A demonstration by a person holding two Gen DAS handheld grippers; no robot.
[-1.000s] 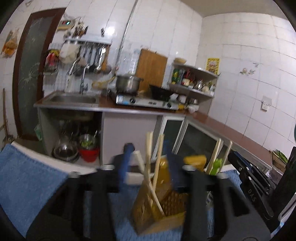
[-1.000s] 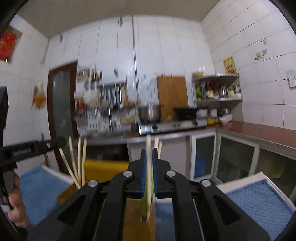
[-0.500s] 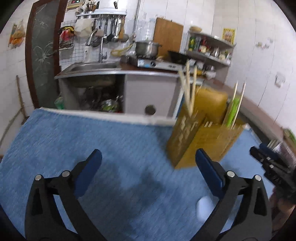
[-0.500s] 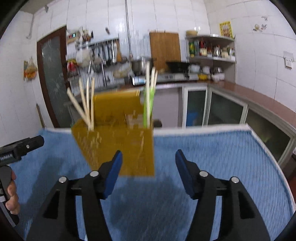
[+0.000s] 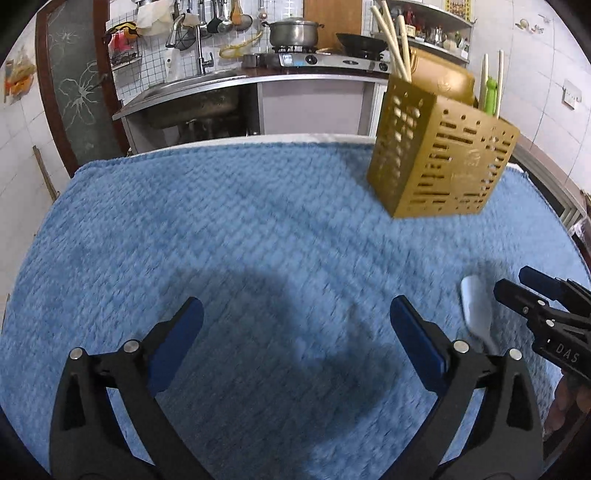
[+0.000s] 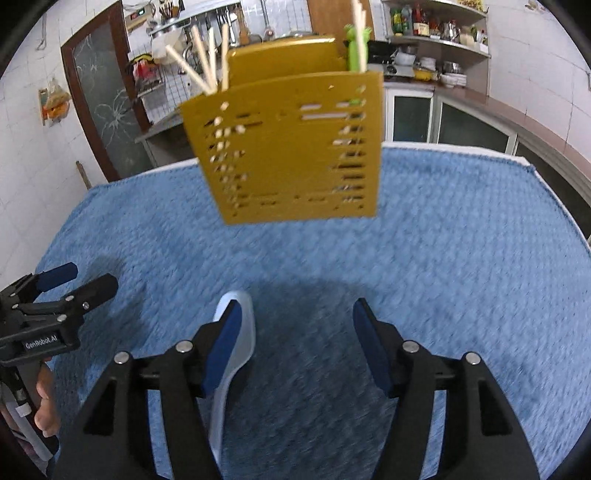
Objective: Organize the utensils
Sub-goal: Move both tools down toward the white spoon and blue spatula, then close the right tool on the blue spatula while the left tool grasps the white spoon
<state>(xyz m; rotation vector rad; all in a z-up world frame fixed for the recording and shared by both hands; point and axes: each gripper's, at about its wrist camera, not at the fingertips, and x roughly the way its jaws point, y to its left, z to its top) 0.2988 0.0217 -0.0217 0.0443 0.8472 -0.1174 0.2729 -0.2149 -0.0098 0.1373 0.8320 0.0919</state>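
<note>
A yellow slotted utensil holder (image 5: 439, 162) stands on the blue towel (image 5: 240, 240); it also shows in the right wrist view (image 6: 291, 151). Pale chopsticks (image 5: 393, 44) and a green utensil (image 5: 490, 94) stand in it. A white spoon (image 6: 236, 354) lies on the towel under my right gripper's left finger, and shows in the left wrist view (image 5: 474, 306). My left gripper (image 5: 295, 339) is open and empty above the towel. My right gripper (image 6: 299, 343) is open and empty, in front of the holder.
The towel covers the table (image 5: 258, 139). Behind are a sink (image 5: 192, 99), a stove with a pot (image 5: 293, 33), hanging utensils and a shelf (image 6: 436, 48) of bottles. My right gripper shows at the right edge of the left wrist view (image 5: 546, 314).
Both grippers have opened and pulled back from the holder and tilted down. The right gripper let go of a chopstick, which now stands in the holder. The spoon came into view.
</note>
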